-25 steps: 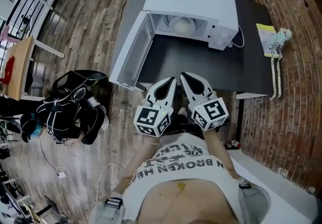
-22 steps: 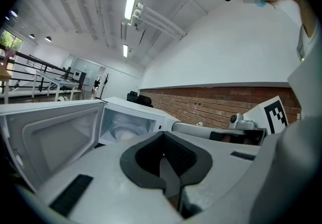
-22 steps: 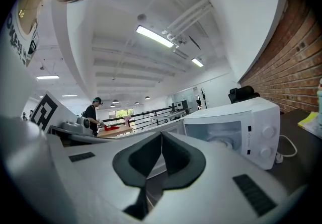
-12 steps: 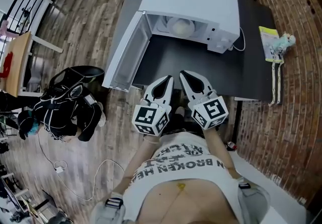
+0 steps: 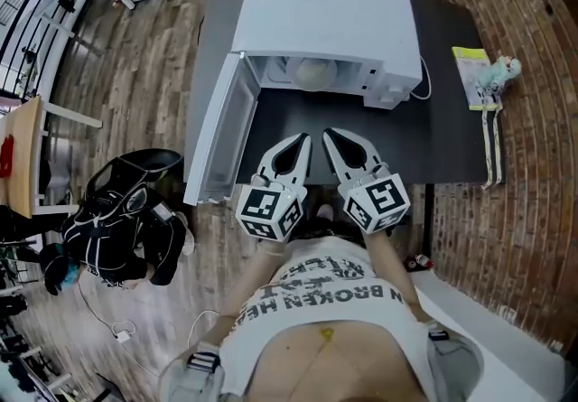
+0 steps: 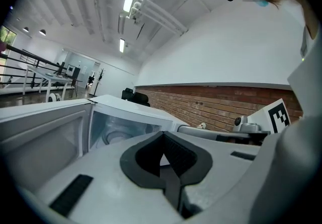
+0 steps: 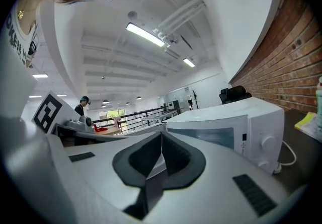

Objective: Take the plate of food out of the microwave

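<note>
Presently the plate of food (image 5: 312,73) sits inside the microwave (image 5: 330,16), just behind its open front. Only a pale rounded mound shows; the microwave's roof cuts off the rest. Being round, it shows no long axis. The microwave door (image 5: 219,134) stands swung open at the microwave's left. The left gripper (image 5: 301,140) and right gripper (image 5: 330,135) hover before the microwave, side by side, jaws closed on nothing.

Black capitals reading "BROKEN" stand on the person's white cloth shirt (image 5: 336,299), nearer the camera than the white box-shaped microwave (image 5: 325,21); the shirt's other print is unreadable.
</note>
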Demonstrator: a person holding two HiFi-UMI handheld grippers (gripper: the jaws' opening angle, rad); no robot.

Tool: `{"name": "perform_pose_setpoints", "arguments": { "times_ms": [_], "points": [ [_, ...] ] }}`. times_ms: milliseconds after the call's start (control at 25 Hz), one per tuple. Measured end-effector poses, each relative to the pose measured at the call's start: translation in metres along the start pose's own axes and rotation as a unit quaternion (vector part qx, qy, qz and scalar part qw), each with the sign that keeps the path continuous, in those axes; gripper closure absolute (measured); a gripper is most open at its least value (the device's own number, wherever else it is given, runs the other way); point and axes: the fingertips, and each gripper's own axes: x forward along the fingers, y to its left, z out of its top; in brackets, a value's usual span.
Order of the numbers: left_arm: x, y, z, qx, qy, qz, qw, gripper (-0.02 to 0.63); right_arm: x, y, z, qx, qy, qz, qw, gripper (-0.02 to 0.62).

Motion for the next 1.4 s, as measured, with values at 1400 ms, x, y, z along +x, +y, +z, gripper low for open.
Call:
{"name": "perform_pose_setpoints", "arguments": {
  "times_ms": [1400],
  "points": [
    [0.134, 0.095, 0.014, 0.006, 0.063, -0.032, 0.9975, 0.6, 0.113, -0.115, -0.005, 0.007, 0.06, -0.066, 0.996, 0.586]
  ]
}}
